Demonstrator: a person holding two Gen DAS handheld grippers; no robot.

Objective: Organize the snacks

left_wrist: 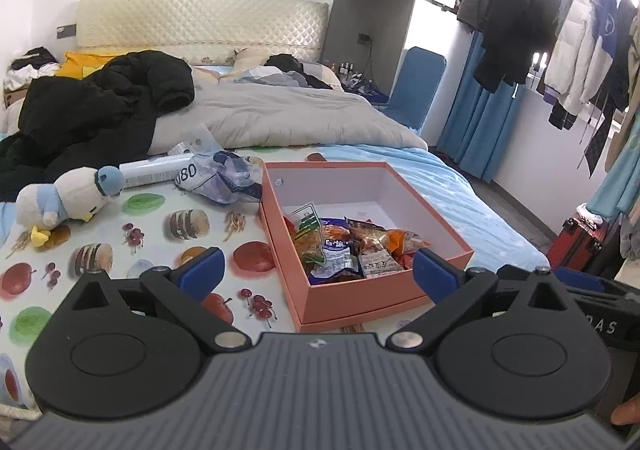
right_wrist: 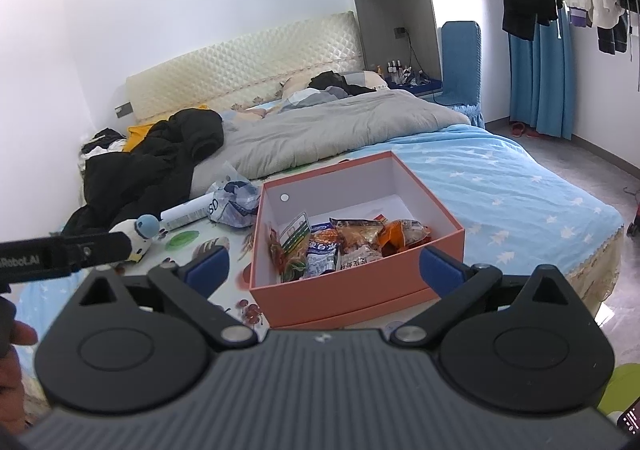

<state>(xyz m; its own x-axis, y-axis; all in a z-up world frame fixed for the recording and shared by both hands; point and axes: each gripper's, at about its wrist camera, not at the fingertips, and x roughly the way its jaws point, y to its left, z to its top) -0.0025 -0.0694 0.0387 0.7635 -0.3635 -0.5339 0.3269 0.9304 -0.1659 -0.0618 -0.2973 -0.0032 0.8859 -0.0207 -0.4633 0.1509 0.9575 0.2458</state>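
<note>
A salmon-pink open box (left_wrist: 360,292) with a white inside stands on the bed's fruit-print sheet; it also shows in the right wrist view (right_wrist: 340,300). Several snack packets (left_wrist: 348,246) lie heaped in its near corner, and show in the right wrist view too (right_wrist: 344,242). My left gripper (left_wrist: 318,270) is open and empty, its blue fingertips (left_wrist: 206,266) either side of the box's near corner, short of it. My right gripper (right_wrist: 324,264) is open and empty, in front of the box's near wall. The left gripper's body shows at the left of the right wrist view (right_wrist: 64,250).
A crumpled plastic bag (left_wrist: 220,178) and a white tube (left_wrist: 154,170) lie behind the box's left side. A plush duck (left_wrist: 68,202) lies at the left. A black jacket (left_wrist: 100,110) and a grey duvet (left_wrist: 280,118) cover the far bed. A red suitcase (left_wrist: 576,242) stands at the right.
</note>
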